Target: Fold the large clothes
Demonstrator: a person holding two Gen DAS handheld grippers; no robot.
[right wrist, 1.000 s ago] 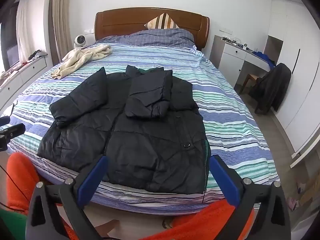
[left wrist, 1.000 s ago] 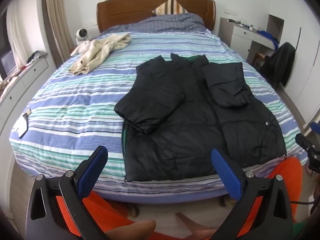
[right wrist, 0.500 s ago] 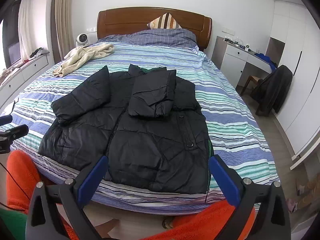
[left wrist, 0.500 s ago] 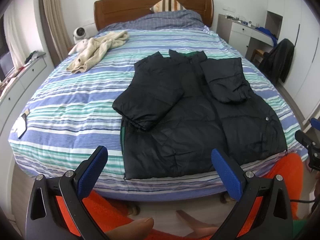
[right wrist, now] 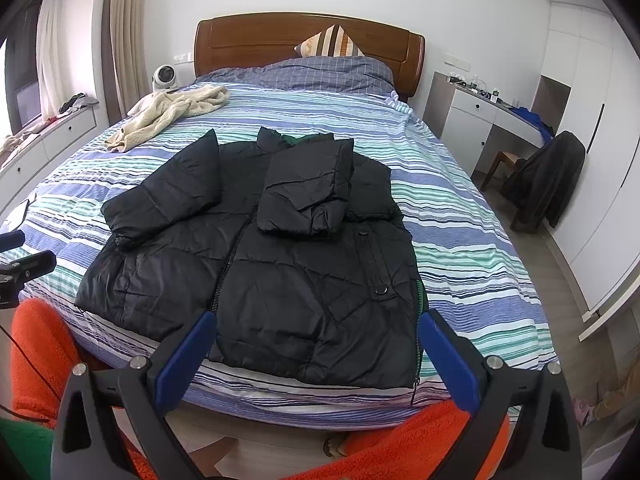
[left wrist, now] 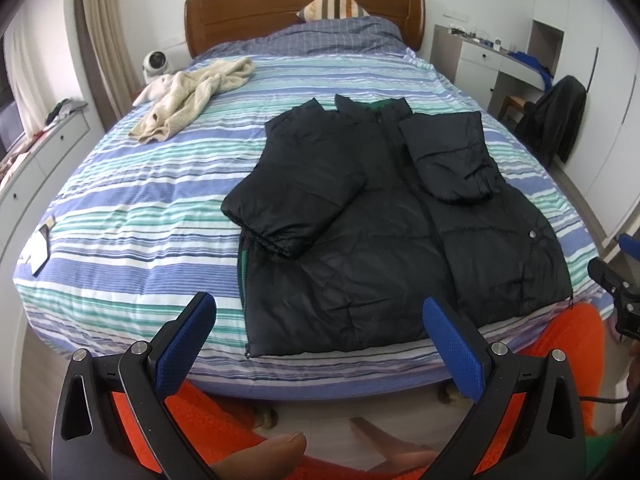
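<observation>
1. Left wrist view: the left gripper (left wrist: pixel 320 328) hangs off the foot of the bed (left wrist: pixel 120 216), its blue fingers (left wrist: pixel 186 338) spread wide and holding nothing. The black puffer jacket (left wrist: pixel 384 240) lies front-up on the striped cover, both sleeves folded across the chest and its hem at the near edge of the bed. A cream garment (left wrist: pixel 192 98) sits well apart, up near the headboard.

2. Right wrist view: the right gripper (right wrist: pixel 318 350) also has its fingers (right wrist: pixel 450 360) spread and empty, hovering just over the jacket's (right wrist: pixel 280 276) near right hem corner.

3. Likely risks: the padded, slippery shell may slide out of a shallow pinch; uneven lifting of the two hem corners could skew the fold; the loosely laid sleeves may slip off as the hem is carried up.
</observation>
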